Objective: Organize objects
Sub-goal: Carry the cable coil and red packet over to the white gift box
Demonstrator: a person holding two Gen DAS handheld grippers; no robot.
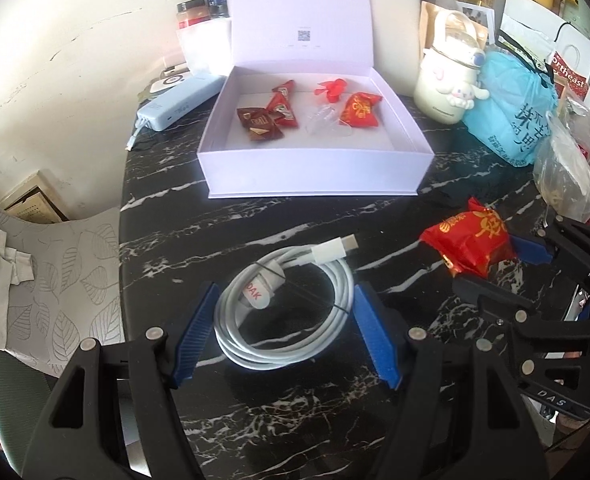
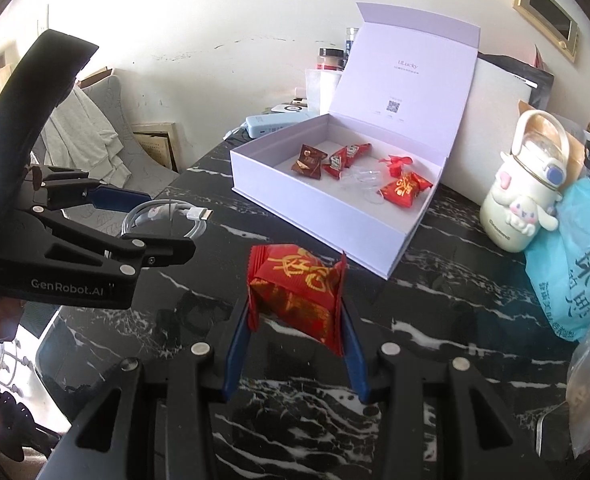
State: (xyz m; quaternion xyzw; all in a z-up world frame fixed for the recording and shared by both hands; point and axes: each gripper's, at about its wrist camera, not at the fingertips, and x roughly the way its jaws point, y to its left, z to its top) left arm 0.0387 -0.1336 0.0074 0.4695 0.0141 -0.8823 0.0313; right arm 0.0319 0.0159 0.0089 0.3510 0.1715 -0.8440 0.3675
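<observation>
Left wrist view
Left gripper (image 1: 283, 328): its two blue pads are spread wide, one on each side of the coiled white charging cable (image 1: 285, 312). It holds nothing.
Cable: it lies flat on the black marble table (image 1: 295, 216), near the front edge. Its plug points toward the box. I cannot tell if the pads touch the coil.
Box: the white gift box (image 1: 315, 176) sits toward the back of the table with its lid standing up.
In the box: some red and brown candies (image 1: 267, 116), a red bow (image 1: 331, 88), a clear plastic thing (image 1: 327, 120) and a red snack packet (image 1: 359, 110).
Right gripper (image 1: 499, 260): it shows at the right side, squeezing a red and gold snack packet (image 1: 471, 240).
Back left corner: a light blue power strip (image 1: 179, 100) lies just beside the box.
Right of the box: a cream bottle with a cartoon dog (image 1: 447, 76) stands next to a blue plastic bag (image 1: 511, 108).

Right wrist view
Right gripper (image 2: 297, 312): its pads are clamped on the two sides of the red and gold snack packet (image 2: 295, 284), which sits tilted between them. I cannot tell if the packet is off the table (image 2: 435, 312).
Left gripper (image 2: 135, 220): it is at the left, wide apart around the white cable (image 2: 163, 216).
Box: the white gift box (image 2: 315, 208) stands behind the packet, lid up, with the candies (image 2: 331, 160) inside.
Right edge: the cream bottle (image 2: 523, 196) and the blue bag (image 2: 575, 264) stand close together.
</observation>
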